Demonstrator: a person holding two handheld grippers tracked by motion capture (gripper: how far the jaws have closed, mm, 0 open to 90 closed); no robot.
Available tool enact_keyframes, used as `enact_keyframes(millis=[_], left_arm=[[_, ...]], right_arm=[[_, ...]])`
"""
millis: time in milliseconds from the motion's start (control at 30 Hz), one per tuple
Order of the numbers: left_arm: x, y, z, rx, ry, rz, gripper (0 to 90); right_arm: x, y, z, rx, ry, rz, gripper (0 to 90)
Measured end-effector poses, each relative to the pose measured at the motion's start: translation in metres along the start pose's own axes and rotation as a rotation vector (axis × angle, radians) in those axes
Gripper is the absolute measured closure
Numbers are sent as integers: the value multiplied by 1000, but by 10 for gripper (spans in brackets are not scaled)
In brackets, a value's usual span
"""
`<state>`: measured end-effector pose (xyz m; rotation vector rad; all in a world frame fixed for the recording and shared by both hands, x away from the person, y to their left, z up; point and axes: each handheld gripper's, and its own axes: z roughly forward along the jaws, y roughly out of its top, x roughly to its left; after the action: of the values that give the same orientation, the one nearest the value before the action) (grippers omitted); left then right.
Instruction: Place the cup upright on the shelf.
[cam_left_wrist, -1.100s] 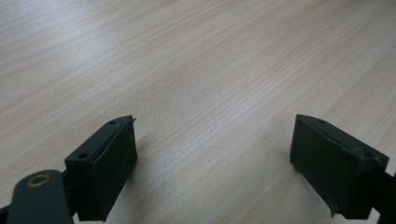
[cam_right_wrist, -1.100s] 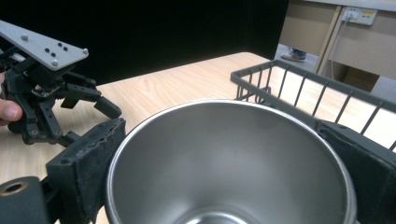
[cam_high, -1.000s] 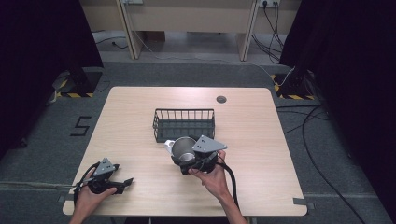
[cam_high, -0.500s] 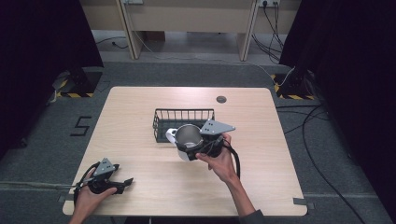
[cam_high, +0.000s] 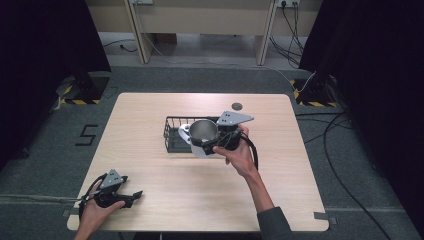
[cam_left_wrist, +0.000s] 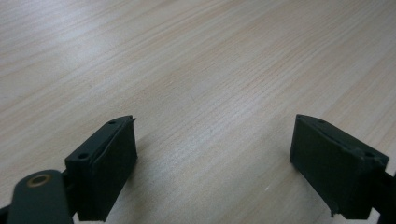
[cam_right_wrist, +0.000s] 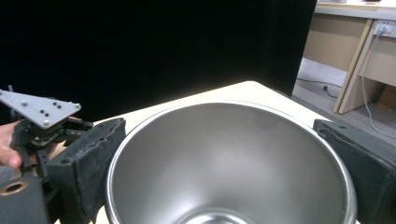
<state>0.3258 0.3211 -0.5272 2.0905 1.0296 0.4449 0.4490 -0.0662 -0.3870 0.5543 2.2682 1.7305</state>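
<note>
My right gripper (cam_high: 207, 142) clamps its 2 fingers (cam_right_wrist: 91, 161) on a steel bowl (cam_high: 203, 131), lifted over the wire basket (cam_high: 172, 134). My left gripper (cam_high: 131, 196) rests open and empty on the desk (cam_high: 150, 107).

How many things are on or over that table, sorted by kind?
Metal bowls: 1, the bowl held in the right gripper above the basket.
Wire baskets: 1, the black basket.
White things: 1, a white piece in the basket, too hidden to name.
Hand-held grippers: 2, counting the left gripper, open and empty.
Total: 5
</note>
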Motion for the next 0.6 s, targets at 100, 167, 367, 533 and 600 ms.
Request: enact_keyframes(millis=[100, 167, 367, 533, 600], left_arm=[[0, 0, 0, 0, 0, 0, 139], [0, 0, 0, 1, 0, 1, 139], [0, 0, 0, 0, 0, 1, 139], [0, 0, 0, 0, -1, 1, 139], [0, 0, 0, 0, -1, 3, 139]], right_arm=[[-5, 2, 2, 4, 2, 4, 63], [-10, 6, 5, -2, 5, -4, 63], [-22, 15, 11, -11, 23, -2, 63], [-33, 18, 15, -21, 32, 2, 63], [-41, 19, 17, -21, 33, 3, 63]])
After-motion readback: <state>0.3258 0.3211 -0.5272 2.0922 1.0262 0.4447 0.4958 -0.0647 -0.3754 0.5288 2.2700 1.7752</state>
